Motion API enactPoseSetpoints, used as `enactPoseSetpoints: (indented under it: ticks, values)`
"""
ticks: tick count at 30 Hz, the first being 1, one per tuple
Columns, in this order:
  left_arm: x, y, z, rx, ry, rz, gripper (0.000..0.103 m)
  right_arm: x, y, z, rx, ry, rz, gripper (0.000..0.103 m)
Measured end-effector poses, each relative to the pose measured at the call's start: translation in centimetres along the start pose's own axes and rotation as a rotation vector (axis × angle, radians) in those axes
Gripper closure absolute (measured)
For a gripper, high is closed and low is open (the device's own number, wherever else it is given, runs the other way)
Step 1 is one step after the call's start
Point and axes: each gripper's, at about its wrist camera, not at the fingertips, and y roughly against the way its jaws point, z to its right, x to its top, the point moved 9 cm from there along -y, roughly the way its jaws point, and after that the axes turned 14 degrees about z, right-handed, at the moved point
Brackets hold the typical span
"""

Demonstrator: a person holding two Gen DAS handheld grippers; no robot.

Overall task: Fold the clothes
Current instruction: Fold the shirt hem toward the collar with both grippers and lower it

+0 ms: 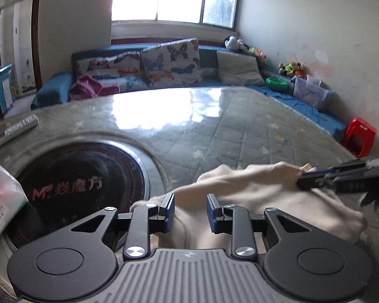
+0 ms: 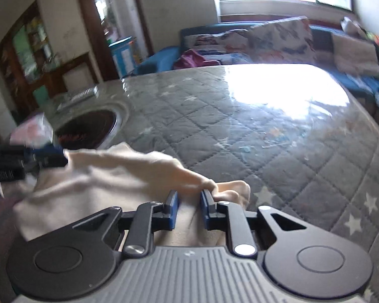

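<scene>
— What have my left tongs (image 1: 190,213) got?

— Nothing clamped. The jaws stand a little apart over the cream garment (image 1: 252,202); cloth shows in the gap, but the blue pads (image 1: 170,212) don't press on it.

— And my right tongs (image 2: 189,210)?

— Narrower gap, with cream cloth running up between the fingers and bunched over the right fingertip (image 2: 206,202). I cannot tell whether those pads bite the fabric or just straddle it. From my left wrist camera the right tongs (image 1: 313,180) come in from the right, tips at a raised fold of the garment, but that part is blurred.

— Where is the garment lying?

— Crumpled at the near edge of the worktop (image 2: 278,139), which has a grey quilted cover with stars under a glossy clear sheet. My two tongs sit at opposite ends of it.

— Anything beside it?

— A round black induction hob (image 1: 83,184) sunk into the worktop, just left of the garment, and a pale packet (image 1: 0,197) at the near left edge. Beyond the far edge, a blue sofa (image 1: 53,91) with butterfly cushions (image 1: 169,60), and a red stool (image 1: 358,136) off the right side
</scene>
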Motion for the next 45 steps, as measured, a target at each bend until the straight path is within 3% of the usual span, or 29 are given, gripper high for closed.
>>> enactPoseSetpoints:
  ticks: [3, 7, 17, 22, 26, 34, 40, 43, 45]
  values:
    - [0.0, -0.4, -0.1, -0.008, 0.017, -0.007, 0.073, 1.0, 0.4, -0.8, -0.007, 0.046, 0.024, 0.085]
    - [0.5, -0.9, 1.2, -0.060, 0.031, 0.004, 0.073, 2.1, -1.2, -3.3, 0.052, 0.080, 0.020, 0.085]
    - [-0.7, -4.9, 1.2, -0.054, 0.082, -0.060, 0.073, 1.7, -5.6, -5.6, -0.004, 0.212, -0.004, 0.085]
    - [-0.3, -4.6, 1.0, -0.053, 0.095, -0.044, 0.073, 1.7, -5.5, -7.8, 0.059, 0.220, 0.006, 0.085]
    - [-0.4, -4.6, 0.9, -0.046, 0.087, -0.047, 0.073, 1.1, -6.5, -8.3, 0.053, 0.253, -0.020, 0.085]
    - [0.1, -0.7, 2.7, -0.085, 0.038, 0.006, 0.073, 1.0, -2.9, -10.4, 0.127, 0.286, 0.007, 0.085]
    - [-2.0, 0.6, 2.8, -0.053, 0.027, -0.036, 0.073, -0.7, -2.6, -11.2, 0.111, 0.339, 0.017, 0.085]
    - [-2.3, 2.3, 2.7, -0.045, 0.033, -0.017, 0.056, -0.5, -0.3, -11.6, 0.132, 0.337, 0.040, 0.084]
    - [-2.6, 3.3, 2.8, -0.039, 0.034, -0.007, 0.051, -1.0, 0.9, -11.7, 0.130, 0.357, 0.045, 0.084]
